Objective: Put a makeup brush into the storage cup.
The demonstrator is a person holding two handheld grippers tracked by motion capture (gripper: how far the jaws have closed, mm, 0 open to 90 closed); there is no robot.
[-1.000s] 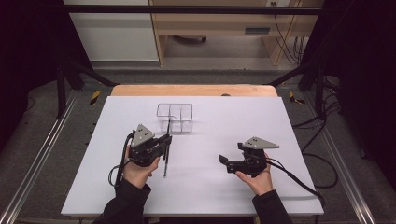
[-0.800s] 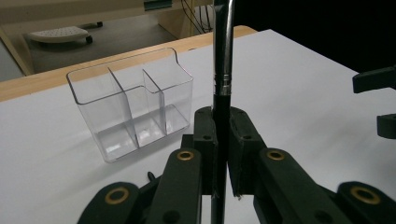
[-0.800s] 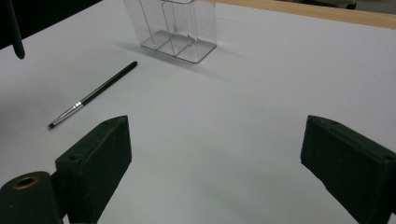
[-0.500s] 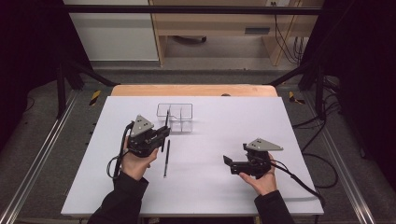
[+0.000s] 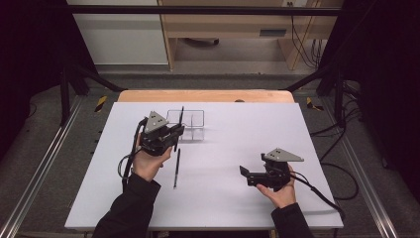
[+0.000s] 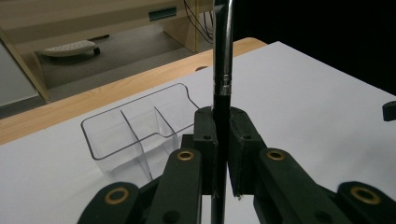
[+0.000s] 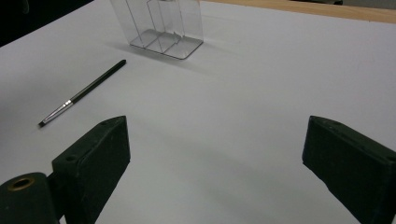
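My left gripper is shut on a thin black brush with a silver ferrule, held upright with its upper end sticking up beside the clear divided organizer. In the left gripper view the organizer stands just left of the pads, apart from them. A second black brush lies flat on the white table, toward me from the left hand. My right gripper hovers low at the near right, open with nothing between its pads. From there the lying brush and the organizer show ahead.
The white tabletop ends in a wooden strip at the far edge. Black frame rails run along both sides and cables lie on the floor at the right. Each gripper's cable trails back along the forearm.
The left hand has carried its brush away from me and upward, up to the organizer. The brush on the table and the right gripper have stayed about where they were.
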